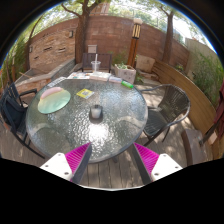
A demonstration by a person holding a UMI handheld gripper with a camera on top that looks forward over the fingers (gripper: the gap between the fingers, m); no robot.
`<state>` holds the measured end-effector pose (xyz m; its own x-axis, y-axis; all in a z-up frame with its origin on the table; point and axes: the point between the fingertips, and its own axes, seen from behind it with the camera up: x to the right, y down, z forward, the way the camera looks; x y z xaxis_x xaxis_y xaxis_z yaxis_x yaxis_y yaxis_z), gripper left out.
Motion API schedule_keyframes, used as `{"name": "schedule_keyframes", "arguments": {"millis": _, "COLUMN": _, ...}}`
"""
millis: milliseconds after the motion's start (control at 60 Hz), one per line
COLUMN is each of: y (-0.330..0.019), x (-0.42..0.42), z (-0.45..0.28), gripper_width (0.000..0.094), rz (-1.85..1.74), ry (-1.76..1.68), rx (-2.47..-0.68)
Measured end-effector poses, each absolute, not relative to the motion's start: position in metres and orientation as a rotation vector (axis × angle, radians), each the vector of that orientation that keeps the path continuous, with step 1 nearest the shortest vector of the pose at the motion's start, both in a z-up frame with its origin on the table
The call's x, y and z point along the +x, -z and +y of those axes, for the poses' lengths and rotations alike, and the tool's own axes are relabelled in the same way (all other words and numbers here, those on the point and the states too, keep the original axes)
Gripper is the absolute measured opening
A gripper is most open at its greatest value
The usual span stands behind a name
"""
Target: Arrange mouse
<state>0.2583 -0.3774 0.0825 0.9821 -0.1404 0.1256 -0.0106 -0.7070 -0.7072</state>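
Looking forward along the gripper (112, 160), the view takes in a round glass-topped patio table (60, 130) with the mouse (96, 113) resting near its centre. The two fingers stand spread apart, their magenta pads (76, 158) facing one another across an empty gap — nothing is held between them.

The mouse is a small dark object lying on the glass, straight ahead of the fingers and well beyond their tips, a little toward the left finger's side of the midline. Its long axis appears to run roughly along the line of sight, away from the gripper, though the object is too small for this to be certain. It sits on its own support, apart from the other things on the table.

Elsewhere on the glass: a pale green plate (53, 99) lies to the left of the mouse and slightly farther off, a small flat yellowish item (86, 93) lies beyond the mouse, and a potted plant (122, 70) stands near the far rim. Dark chairs (170, 108) flank the table on both sides; a brick wall (110, 38) and a wooden bench (185, 85) close the background.

Judged from this arrangement, the task has not yet reached the grasp. The relation that governs the coming move is simple — the mouse lies nearly dead ahead, so the gripper would need to travel forward and downward over the near rim, with a slight leftward correction. If the mouse's long axis does point away, the open fingers are already oriented to close across its narrower width.
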Motion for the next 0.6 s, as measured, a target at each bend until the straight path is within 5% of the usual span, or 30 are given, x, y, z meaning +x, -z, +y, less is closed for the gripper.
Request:
{"name": "schedule_keyframes", "arguments": {"millis": 300, "y": -0.027, "x": 0.232, "z": -0.206, "gripper_width": 0.0840, "rz": 0.046, "ry": 0.175, "rx": -2.293}}
{"name": "schedule_keyframes", "arguments": {"millis": 500, "y": 0.021, "x": 0.224, "z": -0.153, "gripper_width": 0.0634, "rz": 0.048, "ry": 0.108, "rx": -2.347}}
{"name": "schedule_keyframes", "arguments": {"millis": 600, "y": 0.018, "x": 0.221, "z": -0.146, "gripper_width": 0.0516, "rz": 0.052, "ry": 0.085, "rx": -2.334}}
